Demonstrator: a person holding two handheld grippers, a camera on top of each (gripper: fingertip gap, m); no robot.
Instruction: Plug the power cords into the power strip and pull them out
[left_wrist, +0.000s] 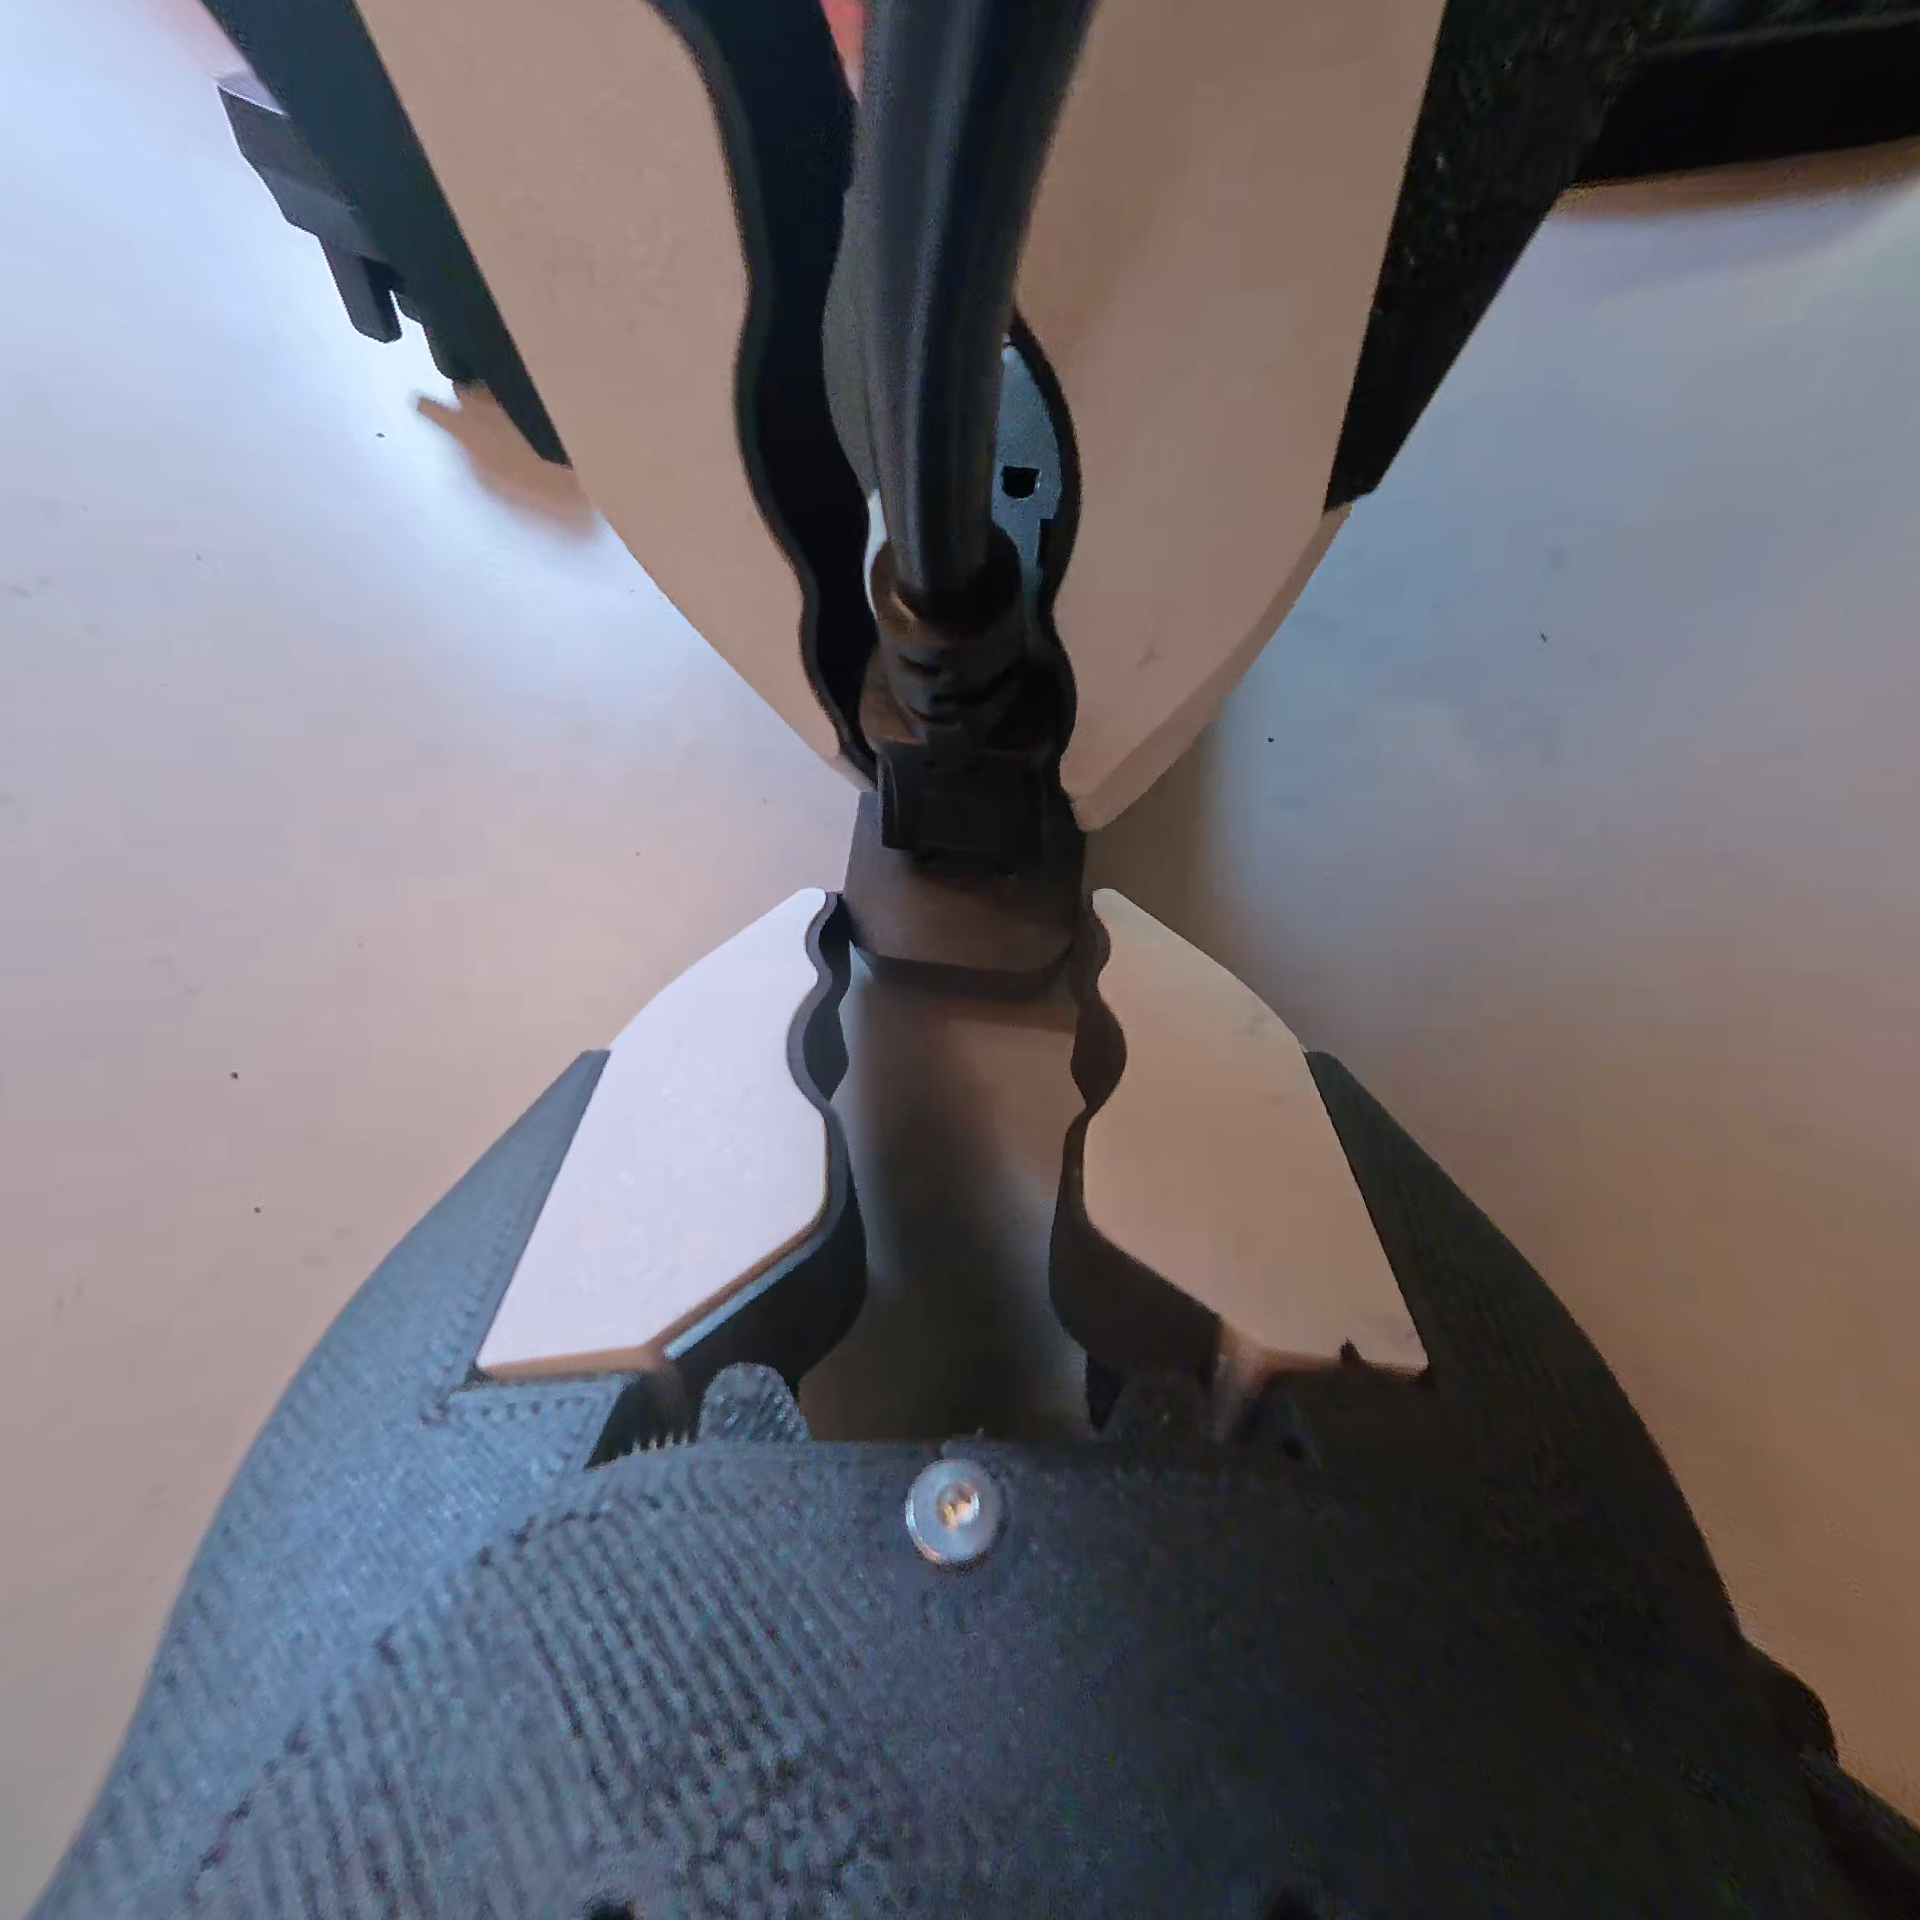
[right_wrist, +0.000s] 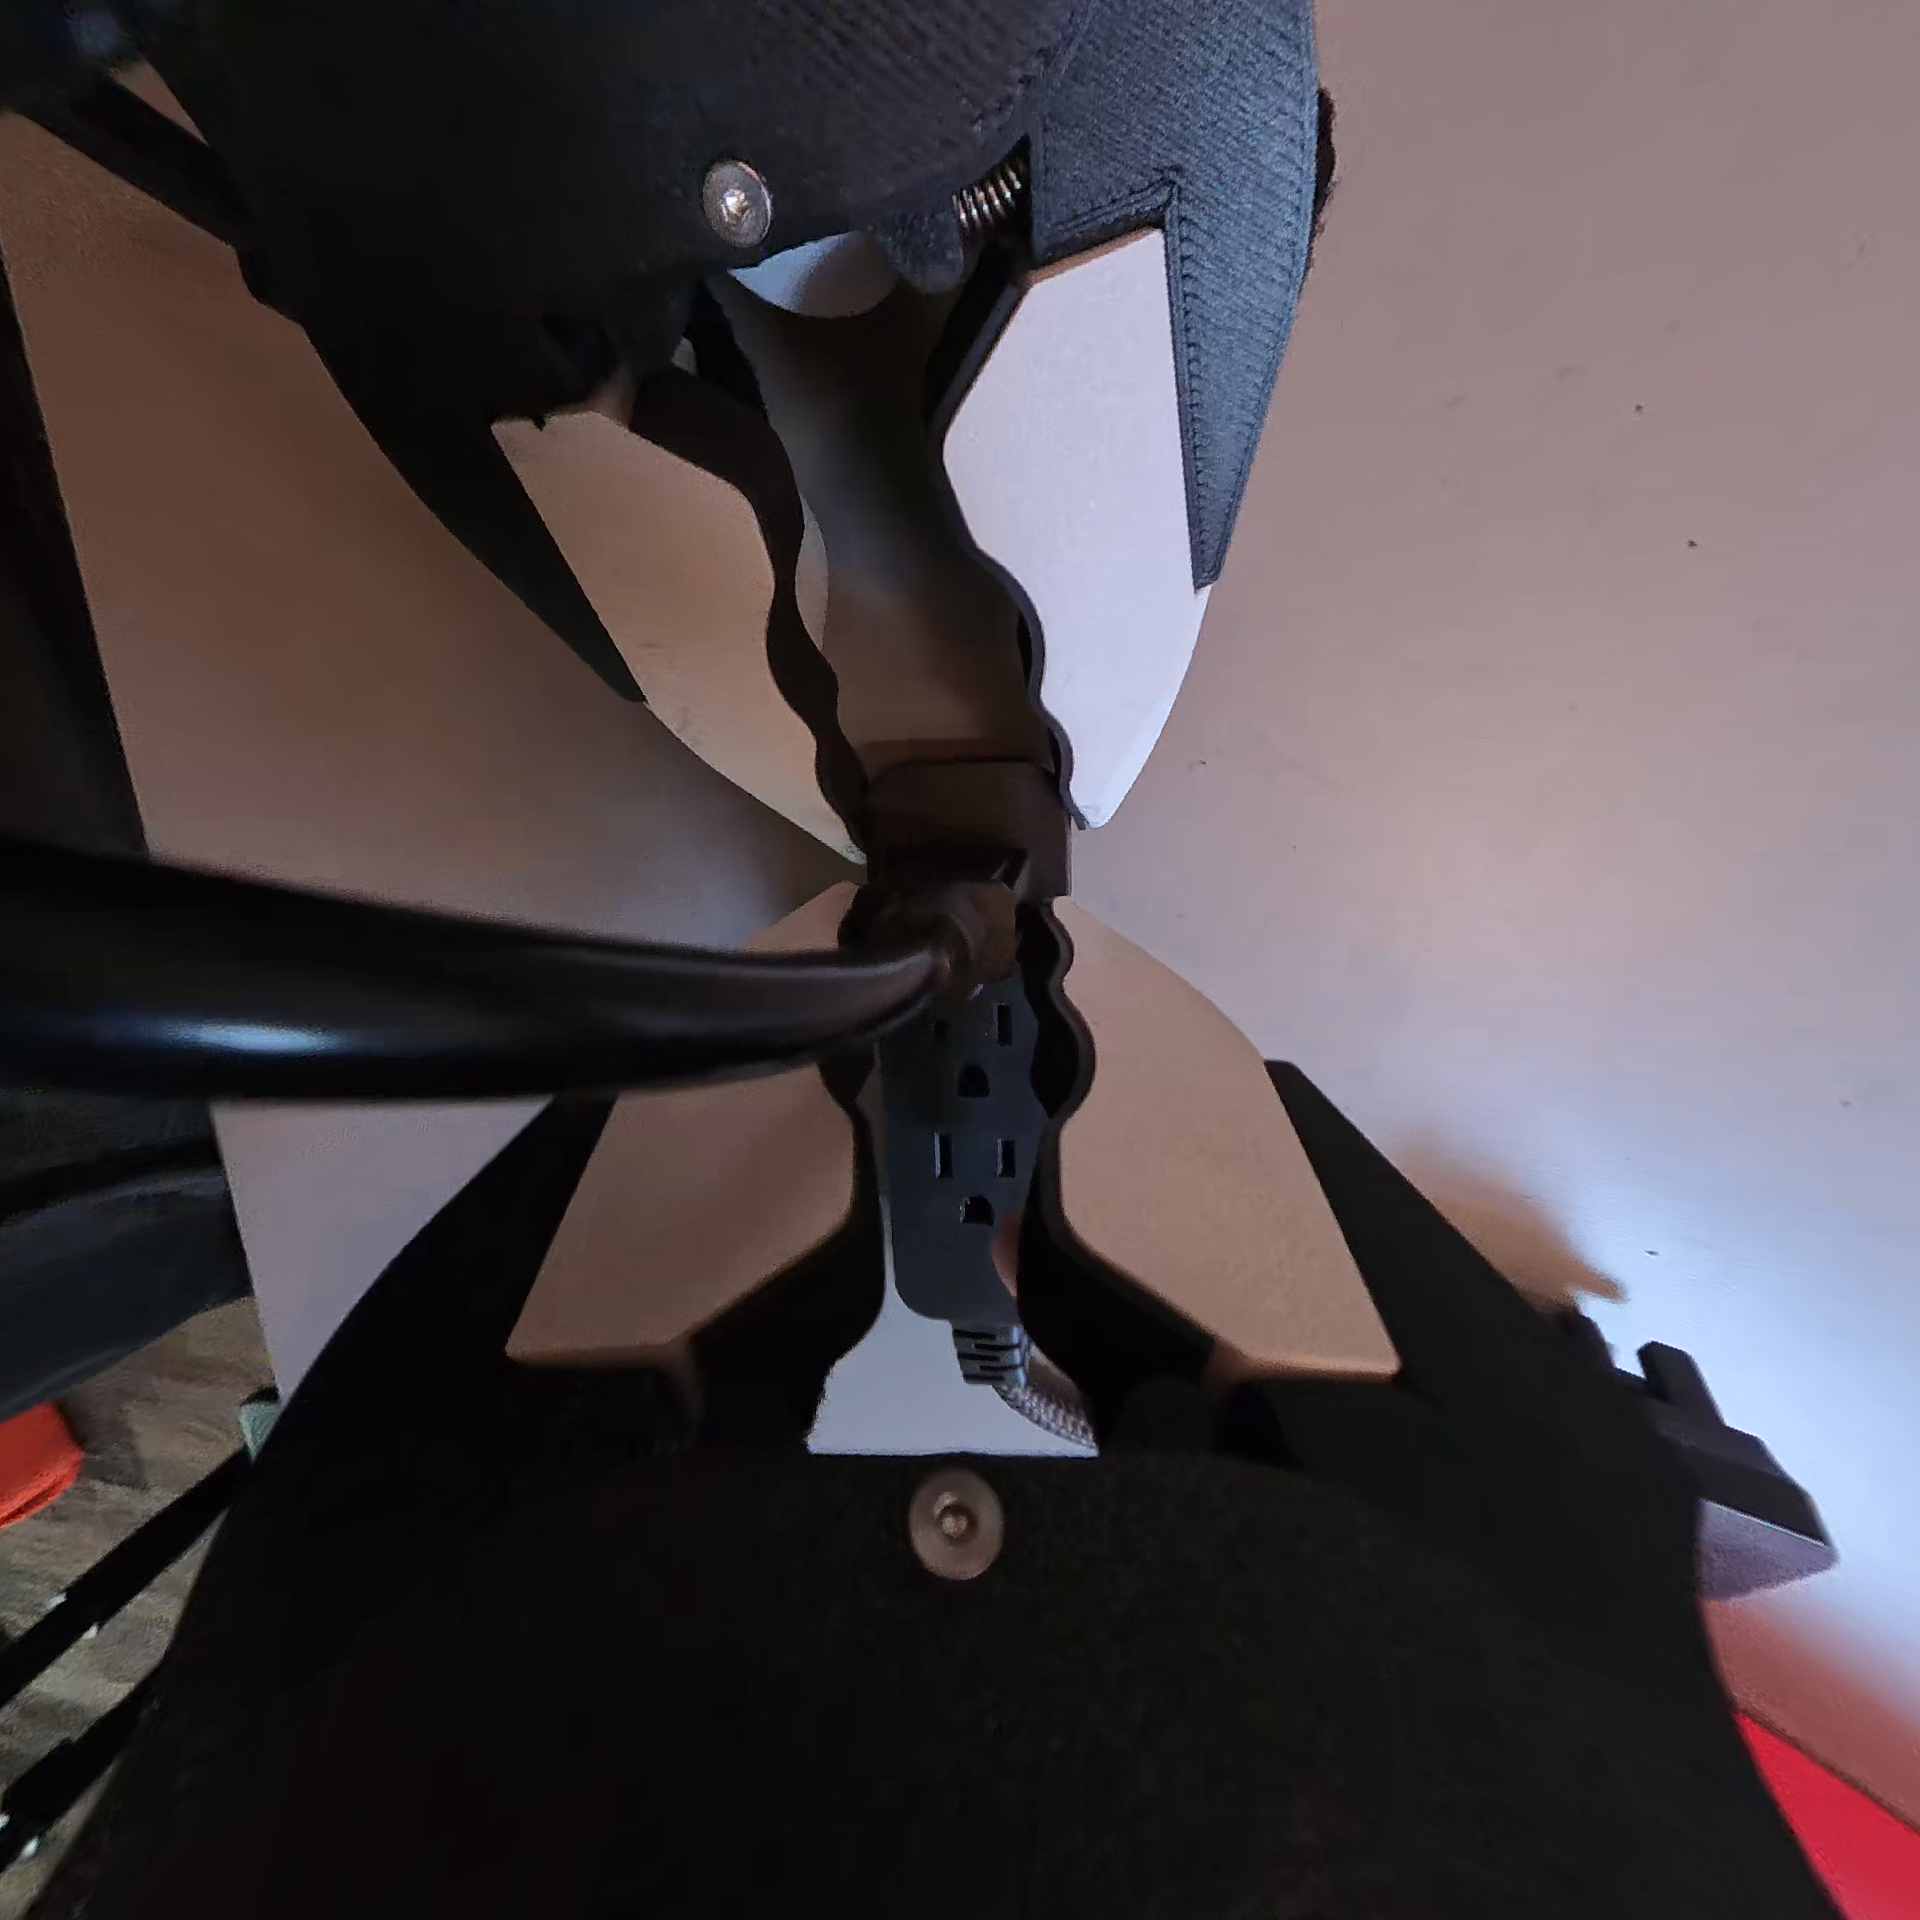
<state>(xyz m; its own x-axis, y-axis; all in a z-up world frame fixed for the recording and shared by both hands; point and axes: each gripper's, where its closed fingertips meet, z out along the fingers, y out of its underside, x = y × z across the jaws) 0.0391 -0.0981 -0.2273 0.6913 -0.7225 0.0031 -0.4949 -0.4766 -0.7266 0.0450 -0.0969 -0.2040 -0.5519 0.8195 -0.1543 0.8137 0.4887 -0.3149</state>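
Pale, pinkish-white bench (left_wrist: 312, 831) fills both views, lightly speckled with small dark marks. Over it the two grippers meet nose to nose.

From the left wrist view, the left gripper (left_wrist: 961, 935) has its jaws pinching a black block-shaped plug body (left_wrist: 961, 930) right at their tips. Opposite, the right gripper (left_wrist: 951, 769) comes down from the top edge of the picture, and a thick black power cord (left_wrist: 925, 312) runs between its fingers to a ribbed strain relief at the plug.

From the right wrist view, the right gripper (right_wrist: 961, 977) has its jaws pressed onto the sides of a black power strip (right_wrist: 961, 1164), which lies lengthwise between them. Two empty outlets face up, and a grey braided lead (right_wrist: 1049, 1403) leaves the strip's near end. The power cord (right_wrist: 416, 1008) sweeps off toward the bench's left edge. At the strip's far end the plug body (right_wrist: 966, 810) sits against it, gripped by the left gripper (right_wrist: 961, 821). How deep the plug is seated cannot be told.
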